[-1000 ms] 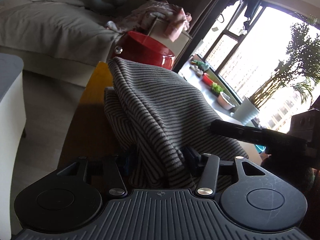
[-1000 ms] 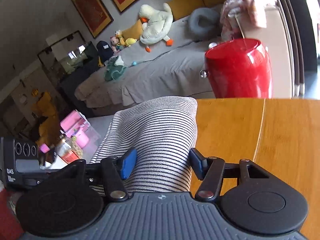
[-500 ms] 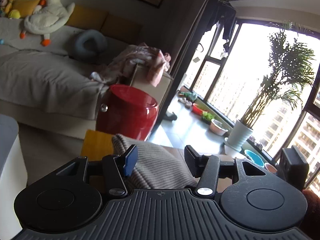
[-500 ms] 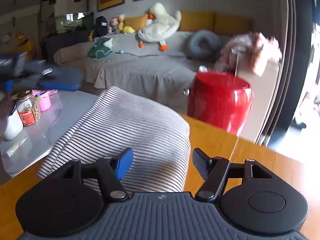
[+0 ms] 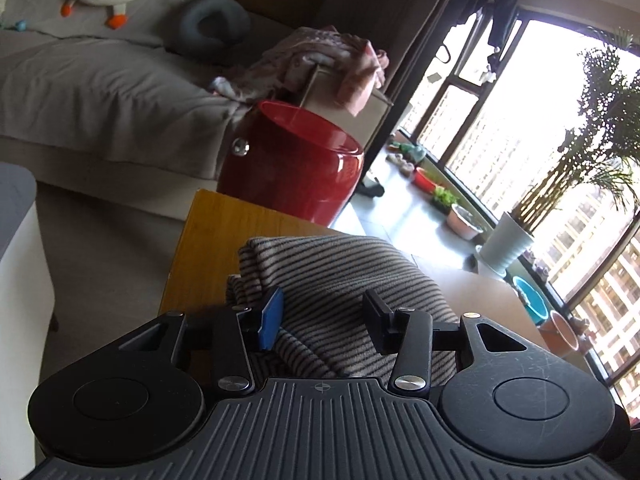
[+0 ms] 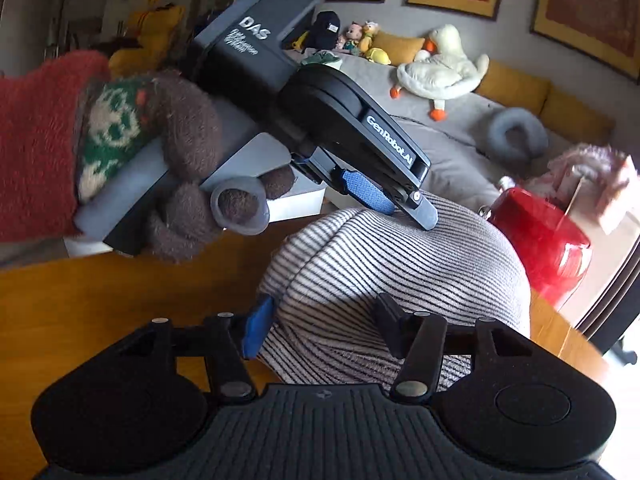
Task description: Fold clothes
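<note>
A grey-and-black striped garment lies folded in a thick bundle on the wooden table. My left gripper hovers open just over its near edge, the cloth passing under the spread fingers. In the right wrist view the same garment bulges up, and my right gripper is open at its near side, one finger on each side of the fold. The left gripper, held by a hand in a knitted glove, rests its tips on top of the bundle.
A red glossy bin stands just beyond the table's far edge, with a box draped in pink cloth behind it. A grey sofa with a plush duck lies further back. Windows, a potted plant and bowls are at the right.
The left gripper rose off the garment and has come back down onto its top. The right gripper has swung round, so the left gripper and gloved hand now show in its view.
</note>
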`<state>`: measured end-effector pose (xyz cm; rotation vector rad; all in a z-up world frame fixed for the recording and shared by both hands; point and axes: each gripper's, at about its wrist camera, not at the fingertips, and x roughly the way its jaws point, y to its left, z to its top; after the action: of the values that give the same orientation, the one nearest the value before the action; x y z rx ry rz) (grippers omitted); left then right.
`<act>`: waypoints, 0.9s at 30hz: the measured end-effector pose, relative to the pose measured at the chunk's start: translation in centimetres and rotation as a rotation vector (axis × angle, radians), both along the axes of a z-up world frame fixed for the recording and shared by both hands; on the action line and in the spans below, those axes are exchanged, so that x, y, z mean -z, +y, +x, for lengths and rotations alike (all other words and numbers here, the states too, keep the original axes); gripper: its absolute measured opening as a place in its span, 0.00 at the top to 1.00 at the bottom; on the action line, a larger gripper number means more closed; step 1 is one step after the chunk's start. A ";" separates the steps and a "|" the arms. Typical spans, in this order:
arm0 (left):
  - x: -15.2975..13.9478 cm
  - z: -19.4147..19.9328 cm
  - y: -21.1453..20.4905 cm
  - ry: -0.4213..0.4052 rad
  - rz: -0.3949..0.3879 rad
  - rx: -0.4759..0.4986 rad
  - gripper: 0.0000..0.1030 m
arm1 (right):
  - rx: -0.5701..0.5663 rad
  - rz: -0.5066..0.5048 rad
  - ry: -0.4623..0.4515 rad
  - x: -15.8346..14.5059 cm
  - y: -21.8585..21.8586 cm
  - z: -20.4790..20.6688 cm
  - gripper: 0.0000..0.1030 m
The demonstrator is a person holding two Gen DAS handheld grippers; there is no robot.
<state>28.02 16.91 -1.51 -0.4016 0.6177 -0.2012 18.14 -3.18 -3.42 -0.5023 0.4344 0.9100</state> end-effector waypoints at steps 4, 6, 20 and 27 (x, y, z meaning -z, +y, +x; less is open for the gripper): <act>-1.4 -1.7 -0.6 -0.023 0.027 -0.036 0.51 | 0.026 0.089 0.095 -1.6 -2.6 -0.5 0.38; -2.2 -3.0 -1.5 -0.034 0.075 -0.050 0.44 | 0.071 0.161 0.150 -2.3 -4.6 -0.6 0.29; -0.7 -16.3 -8.6 0.043 0.186 -0.226 0.03 | 0.484 0.375 0.316 -0.1 -15.5 -3.7 0.00; 2.1 -21.7 -12.5 0.085 0.273 -0.321 0.00 | 0.610 0.288 0.303 1.8 -15.5 -6.5 0.00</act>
<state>6.36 4.39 -3.63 -0.2409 0.6454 0.2064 11.68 -18.65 -5.21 0.0455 0.6732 0.4403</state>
